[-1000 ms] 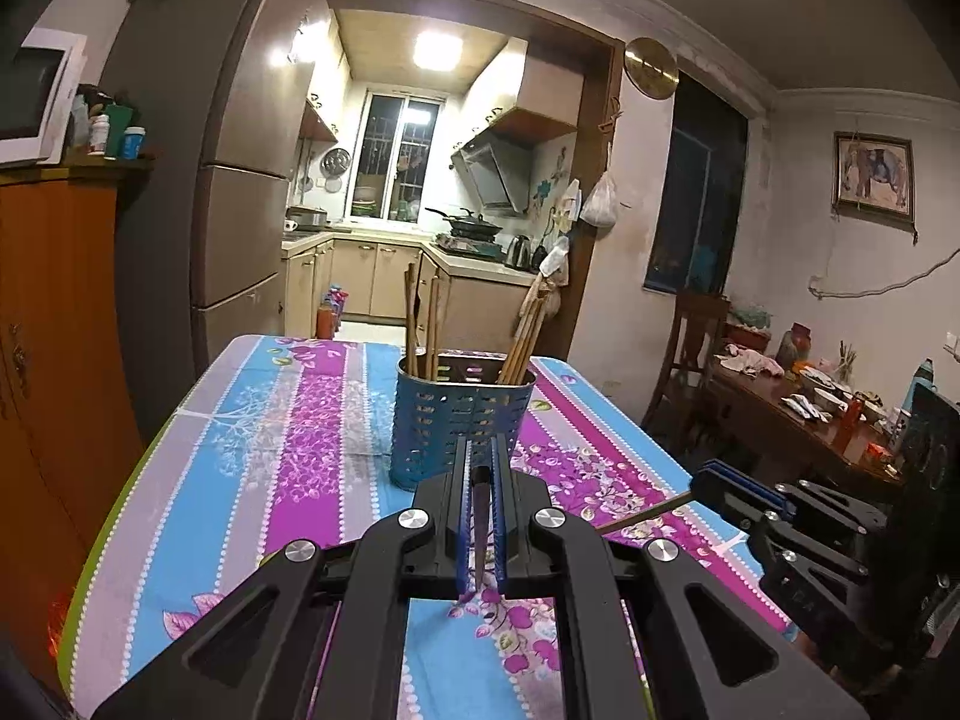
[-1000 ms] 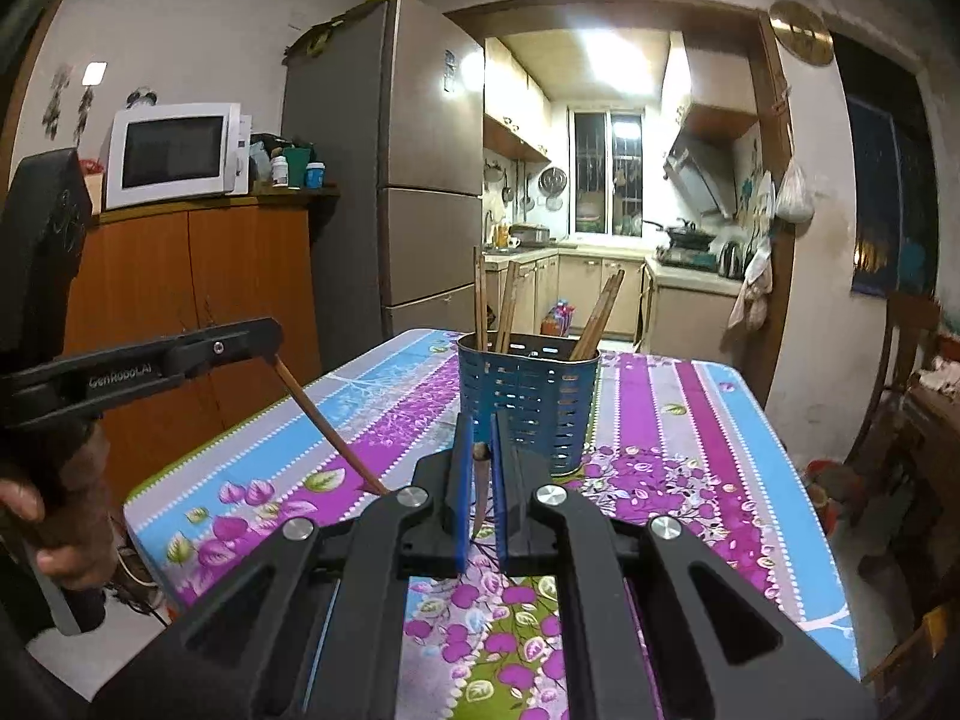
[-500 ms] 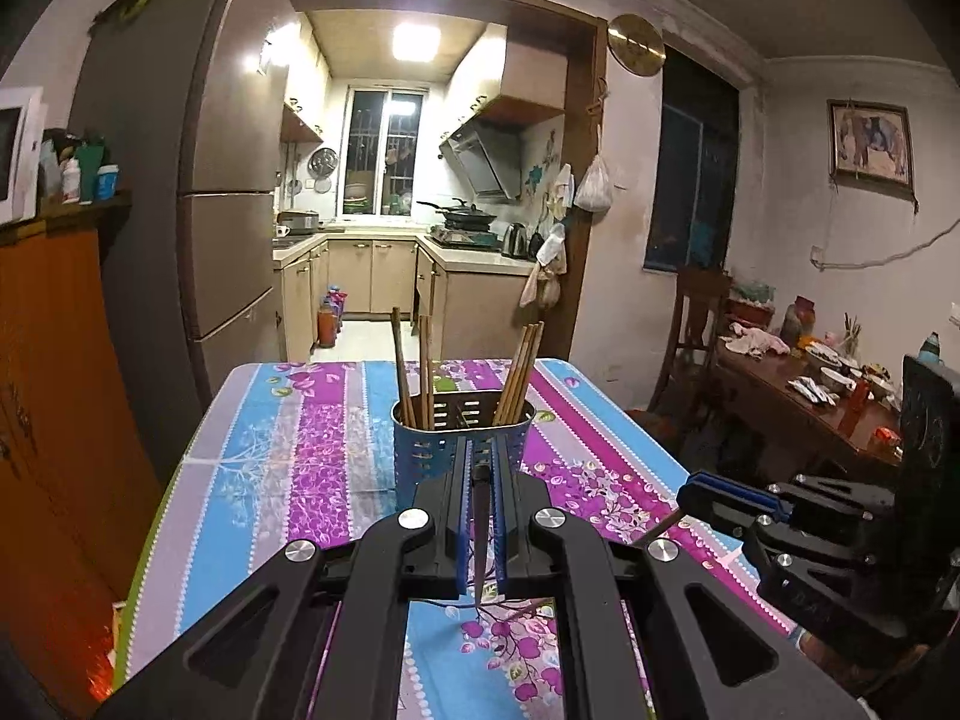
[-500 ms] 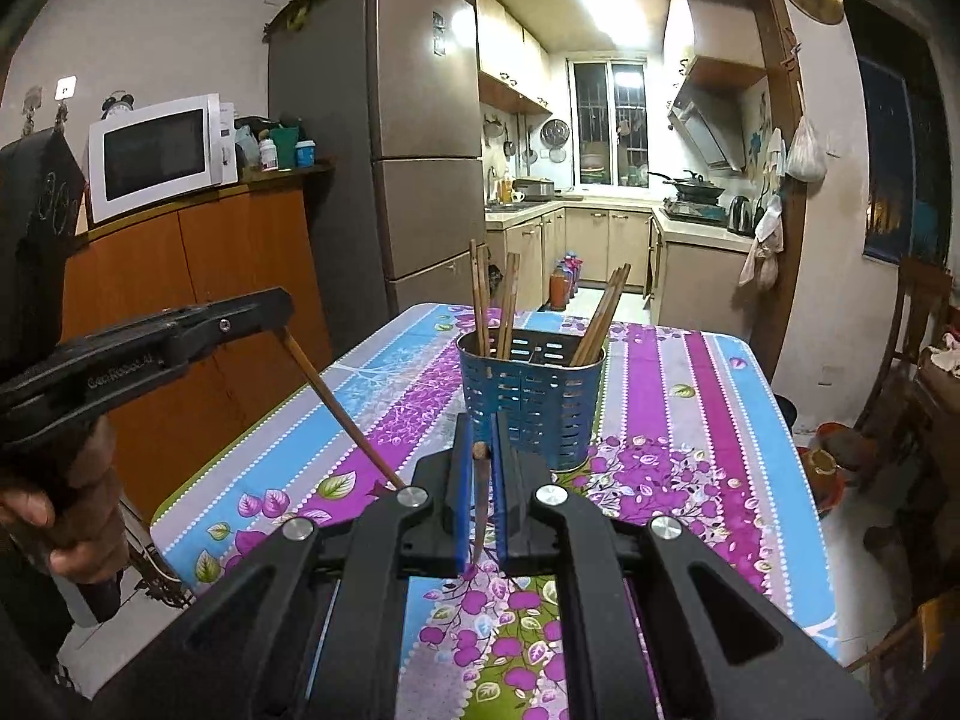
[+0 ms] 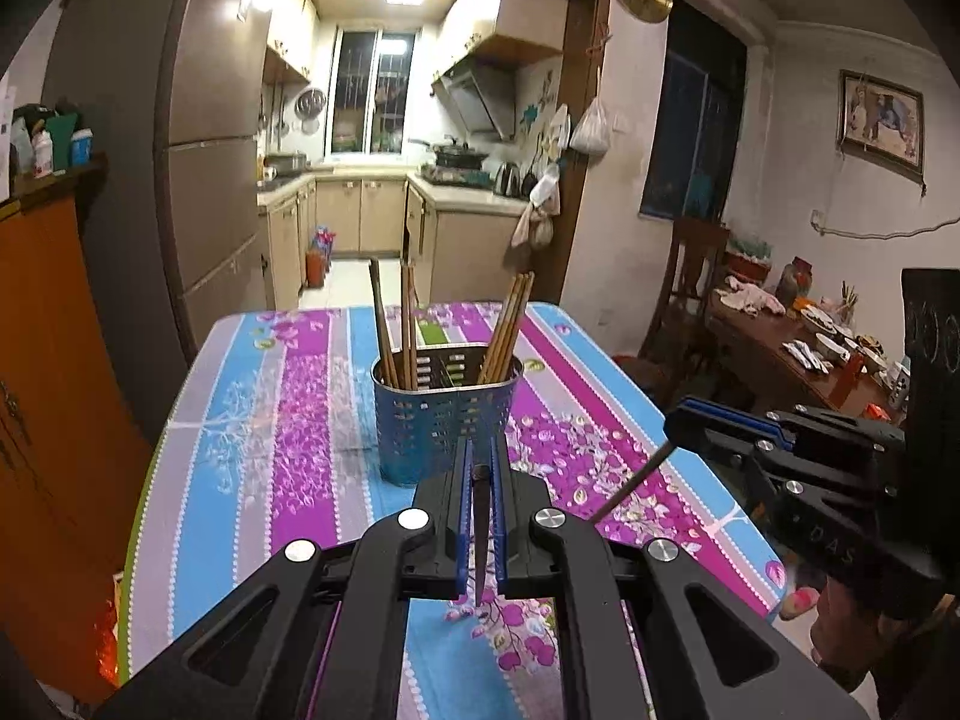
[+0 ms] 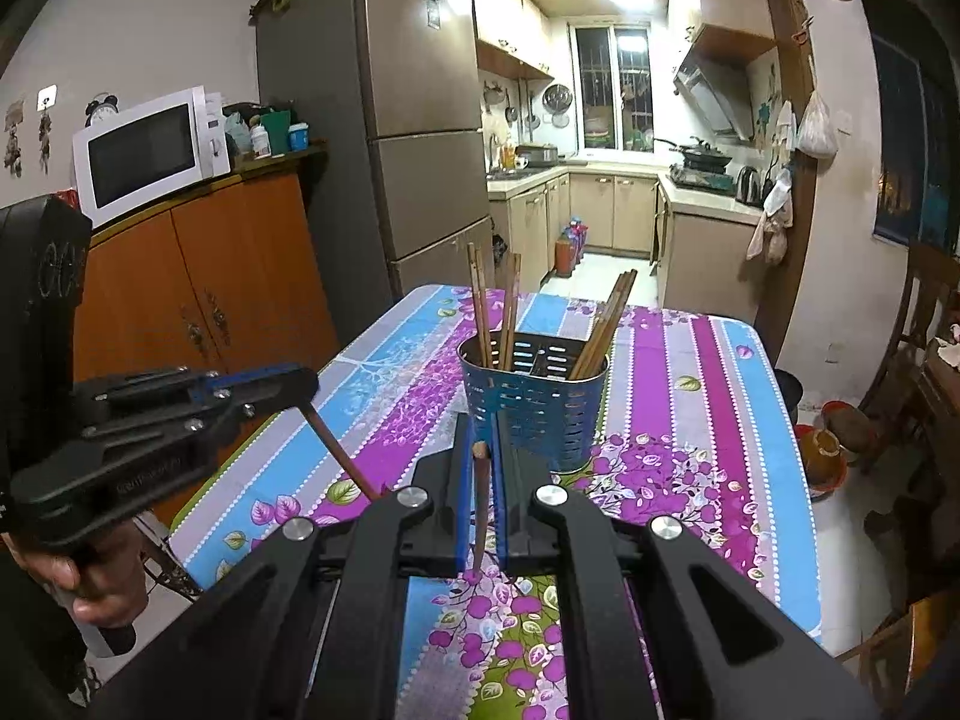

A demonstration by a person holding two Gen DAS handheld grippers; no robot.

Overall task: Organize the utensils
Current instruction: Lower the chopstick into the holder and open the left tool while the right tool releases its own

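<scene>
We find the left gripper (image 5: 478,483) clamped shut on one dark chopstick (image 5: 481,531), and the right gripper (image 6: 478,468) likewise closed on a lighter brown chopstick (image 6: 480,516); each stick runs back between the blue pads toward its camera. The blue perforated holder (image 5: 443,417) stands on the striped tablecloth (image 5: 252,420) directly ahead of both tools and just beyond their tips, already holding two bunches of chopsticks (image 5: 507,330). Compared with a second ago, the holder sits lower in both views and its open mouth and inner divider now show, which tells us both hands have risen and tipped downward over it. Each gripper appears in the other's view, held off to the side at a similar height. We judge the carry nearly finished and the drop not yet made. What remains is to bring each stick upright over a compartment, then release; two tools converging on one narrow mouth risk a clash.
</scene>
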